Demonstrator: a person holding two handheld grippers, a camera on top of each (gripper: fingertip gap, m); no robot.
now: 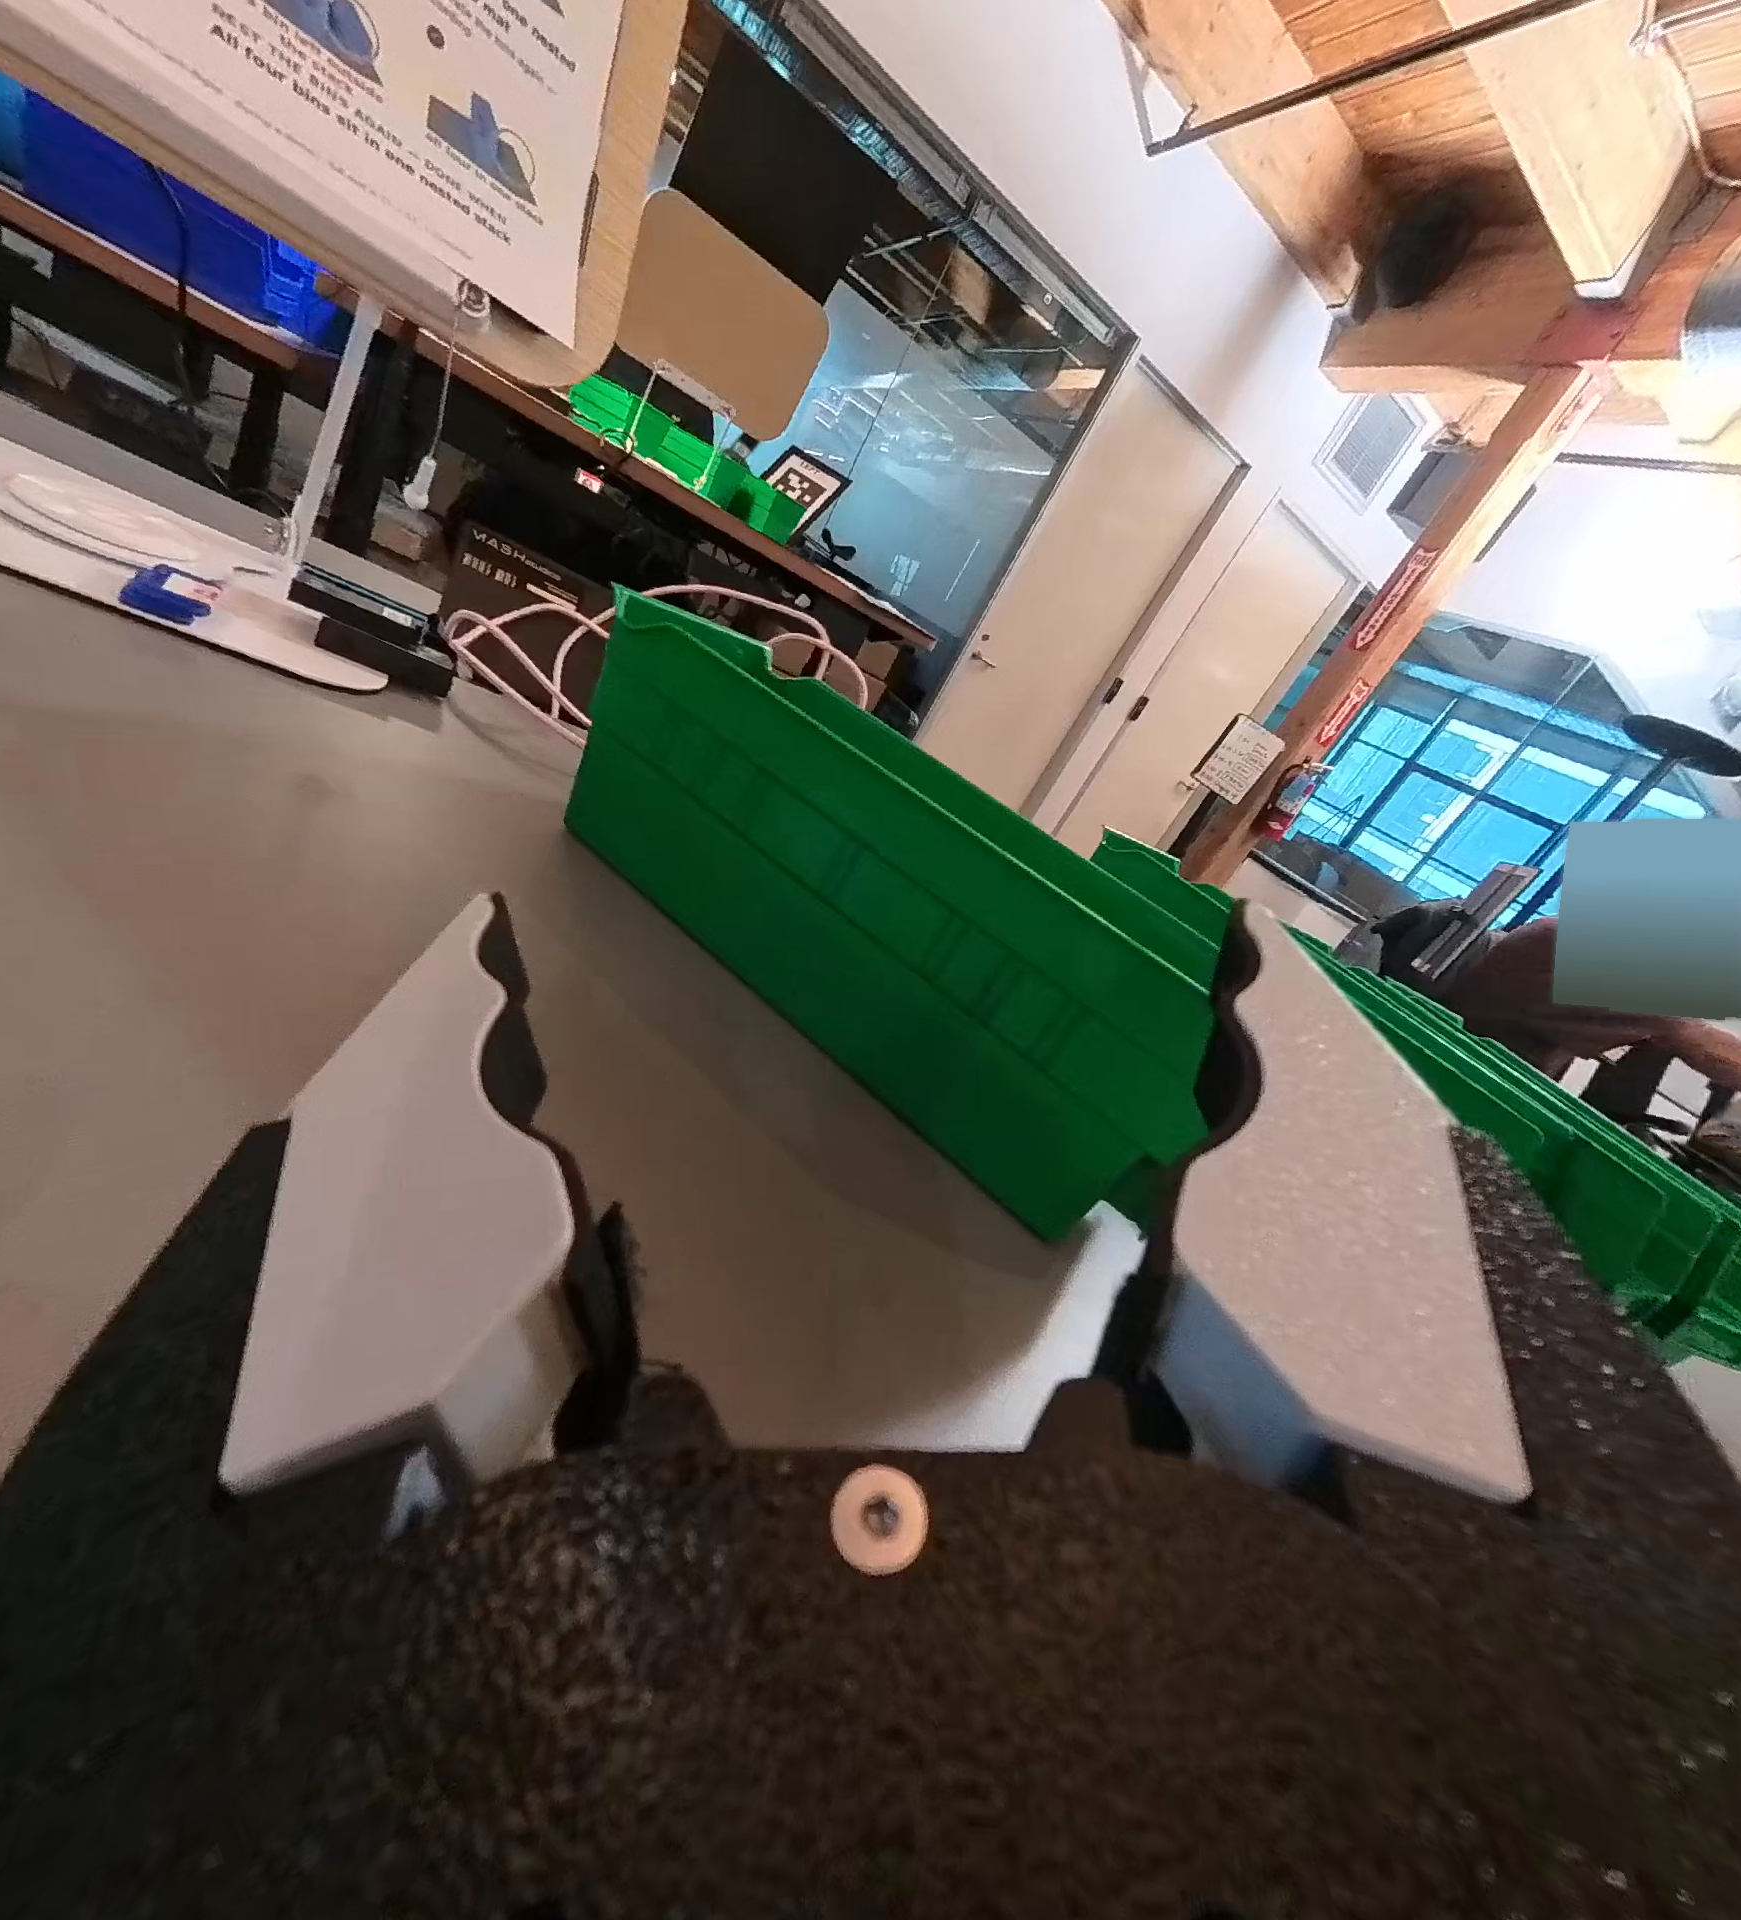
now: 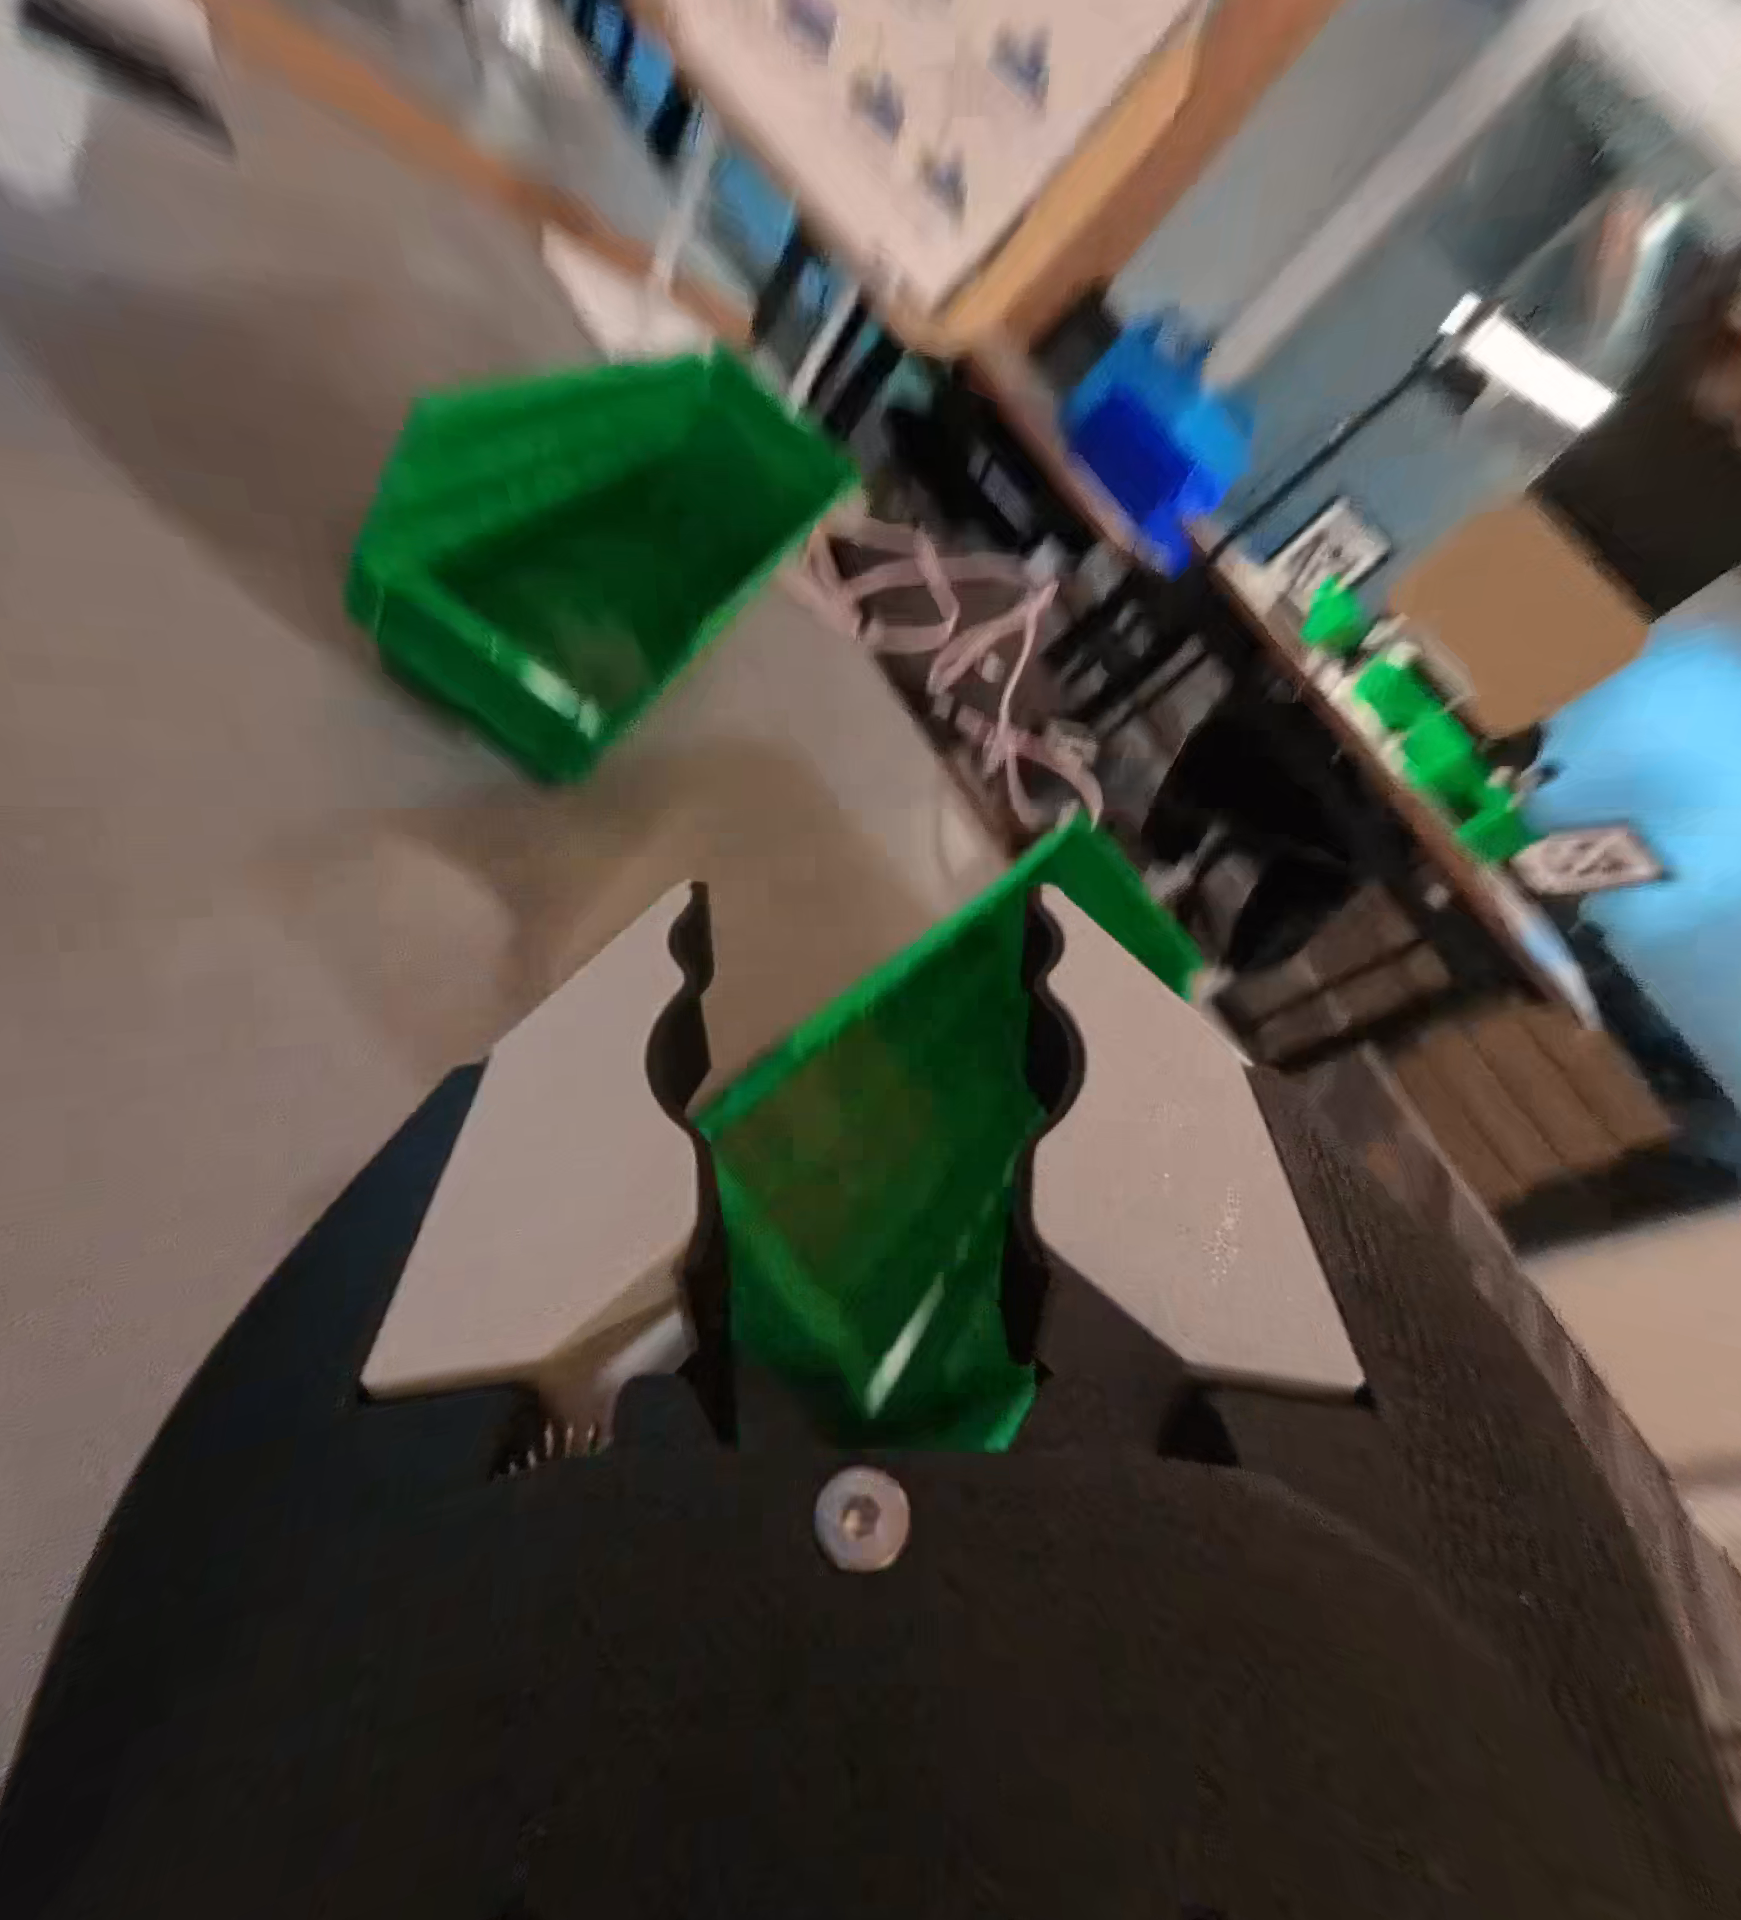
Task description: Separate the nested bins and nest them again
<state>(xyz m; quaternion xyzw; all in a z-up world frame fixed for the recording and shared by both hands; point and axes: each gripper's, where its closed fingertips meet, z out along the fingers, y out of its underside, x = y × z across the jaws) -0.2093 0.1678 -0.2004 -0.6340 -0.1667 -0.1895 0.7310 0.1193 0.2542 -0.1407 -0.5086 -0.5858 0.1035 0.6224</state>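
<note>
Low over the grey table (image 1: 170, 831), the left gripper (image 1: 866, 935) is spread wide and holds nothing; a green bin (image 1: 876, 935) stands just ahead of it, with more green bins (image 1: 1614, 1174) behind its right finger. Meanwhile the right gripper (image 2: 871, 904) is clamped on the wall of another bin (image 2: 876, 1164), tilted and seemingly off the table, though the picture is blurred. Farther off, a lone bin (image 2: 575, 551) sits on the table, pale cables (image 2: 959, 665) just beyond it
</note>
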